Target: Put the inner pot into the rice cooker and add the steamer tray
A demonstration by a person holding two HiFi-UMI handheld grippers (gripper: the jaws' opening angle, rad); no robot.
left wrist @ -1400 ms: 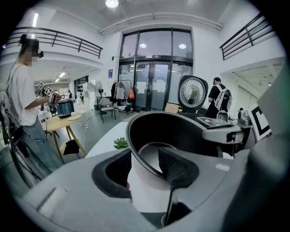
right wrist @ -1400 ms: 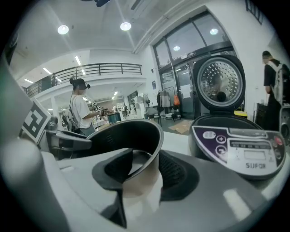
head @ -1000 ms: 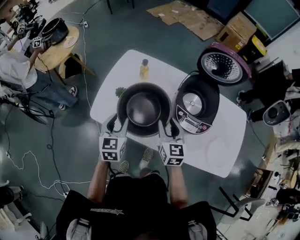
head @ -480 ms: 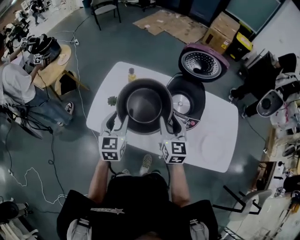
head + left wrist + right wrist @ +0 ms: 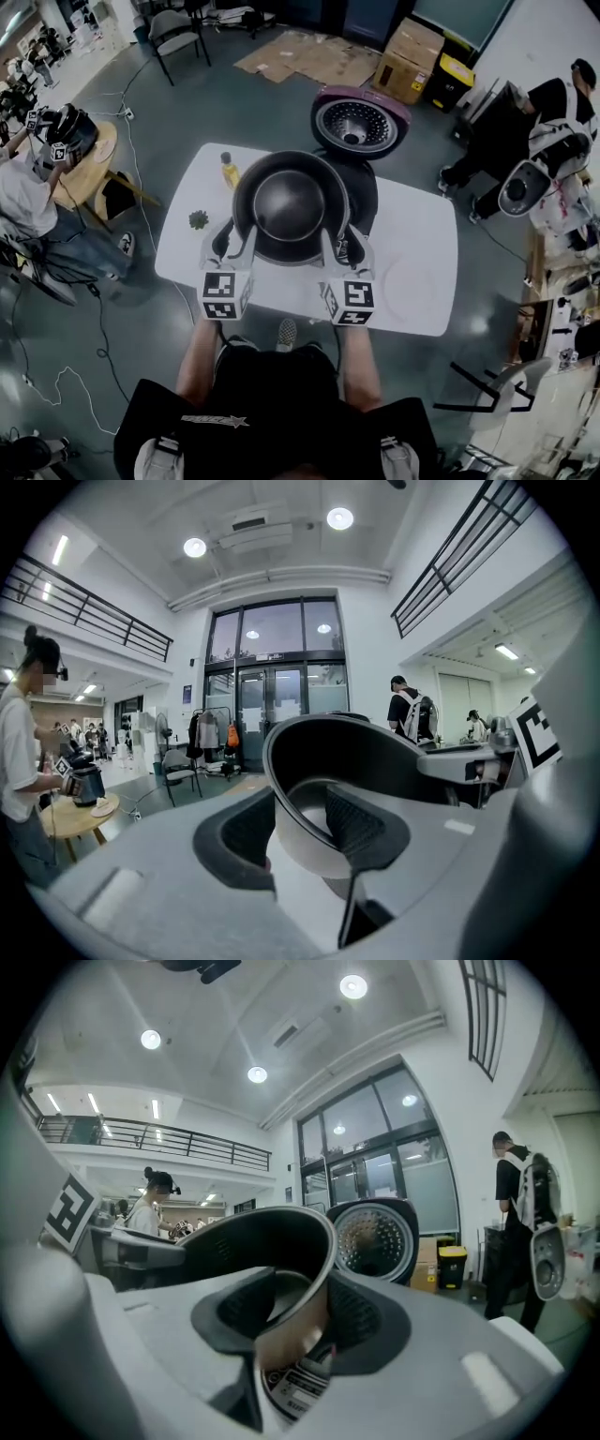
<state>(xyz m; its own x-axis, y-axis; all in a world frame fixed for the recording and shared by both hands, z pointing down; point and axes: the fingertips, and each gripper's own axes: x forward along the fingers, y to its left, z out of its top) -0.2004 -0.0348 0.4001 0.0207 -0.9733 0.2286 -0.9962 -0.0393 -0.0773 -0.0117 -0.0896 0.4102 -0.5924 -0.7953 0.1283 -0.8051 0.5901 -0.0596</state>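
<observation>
We hold the inner pot (image 5: 289, 206) by its rim, left gripper (image 5: 234, 242) and right gripper (image 5: 339, 246) jaws clamped on its wall. It's above the counter (image 5: 412, 272), beside the open rice cooker (image 5: 361, 122).

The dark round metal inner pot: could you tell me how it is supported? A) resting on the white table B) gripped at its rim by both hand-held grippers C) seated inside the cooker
B: the dark round metal inner pot is clamped at its rim by the left hand-held gripper, jaws closing tighter, and the right hand-held gripper.
</observation>
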